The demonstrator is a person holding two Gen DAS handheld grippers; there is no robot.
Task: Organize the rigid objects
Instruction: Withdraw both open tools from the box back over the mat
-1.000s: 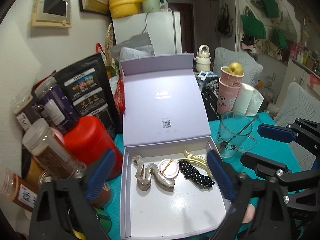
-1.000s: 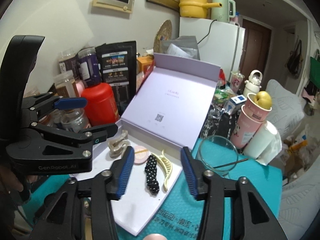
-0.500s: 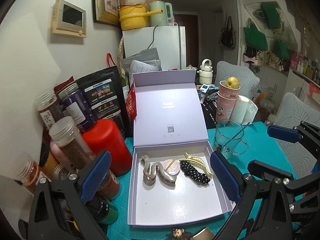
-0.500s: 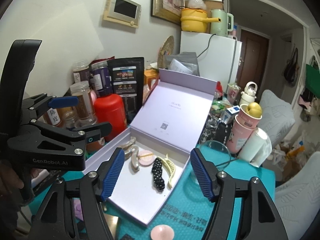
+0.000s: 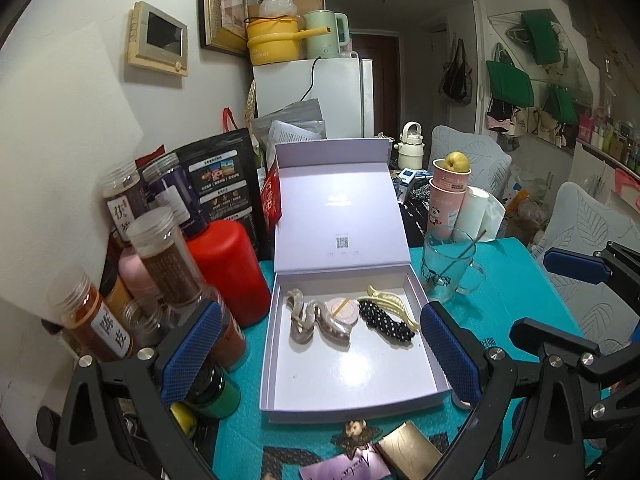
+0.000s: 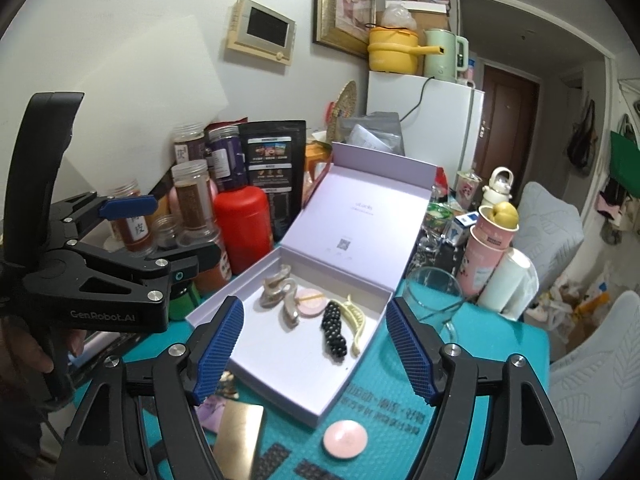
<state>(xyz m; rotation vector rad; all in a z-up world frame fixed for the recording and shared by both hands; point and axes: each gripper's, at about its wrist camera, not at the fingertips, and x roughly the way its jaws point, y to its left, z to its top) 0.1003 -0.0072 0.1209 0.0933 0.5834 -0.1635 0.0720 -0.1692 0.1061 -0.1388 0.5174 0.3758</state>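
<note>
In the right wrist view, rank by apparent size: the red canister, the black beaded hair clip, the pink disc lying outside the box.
1. Red canister, clearly largest.
2. and 3. Black beaded hair clip and pink disc: close; the disc is nearer the camera, so unranked.

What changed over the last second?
Both grippers backed away from the box, so the table edge with the pink disc and gold card came into view. The right gripper opened wider, with nothing between its pads. The left gripper stayed open and empty. The four clips lie in the box as before.
</note>
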